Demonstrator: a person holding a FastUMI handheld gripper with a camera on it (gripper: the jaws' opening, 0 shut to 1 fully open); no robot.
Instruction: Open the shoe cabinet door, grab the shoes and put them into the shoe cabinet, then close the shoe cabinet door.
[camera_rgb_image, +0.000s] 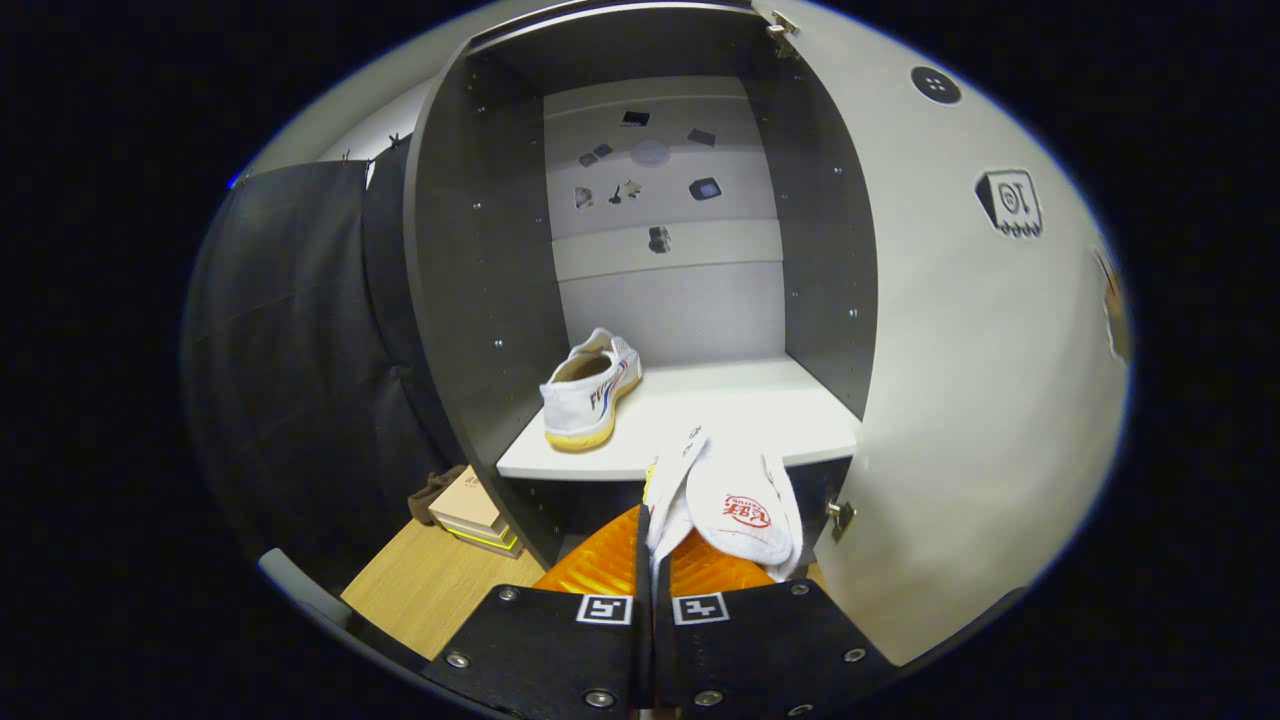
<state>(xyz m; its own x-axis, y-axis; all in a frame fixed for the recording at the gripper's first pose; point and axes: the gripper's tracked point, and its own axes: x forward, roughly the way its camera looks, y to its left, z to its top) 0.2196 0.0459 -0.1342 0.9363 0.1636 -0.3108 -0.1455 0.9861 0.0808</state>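
Observation:
The shoe cabinet stands open ahead, its grey door swung out to the right. One white canvas shoe with a yellow sole rests on the left part of the white shelf, heel toward me. My gripper is shut on the second white shoe, pinching its upper edge between the fingers. That shoe hangs just ahead of the fingertips, at the shelf's front edge, its insole with a red logo facing me.
The cabinet's back panel carries small dark stickers. Left of the cabinet hangs black cloth. A stack of small boxes lies on the wooden floor by the cabinet's lower left corner. Door hinges sit on the right.

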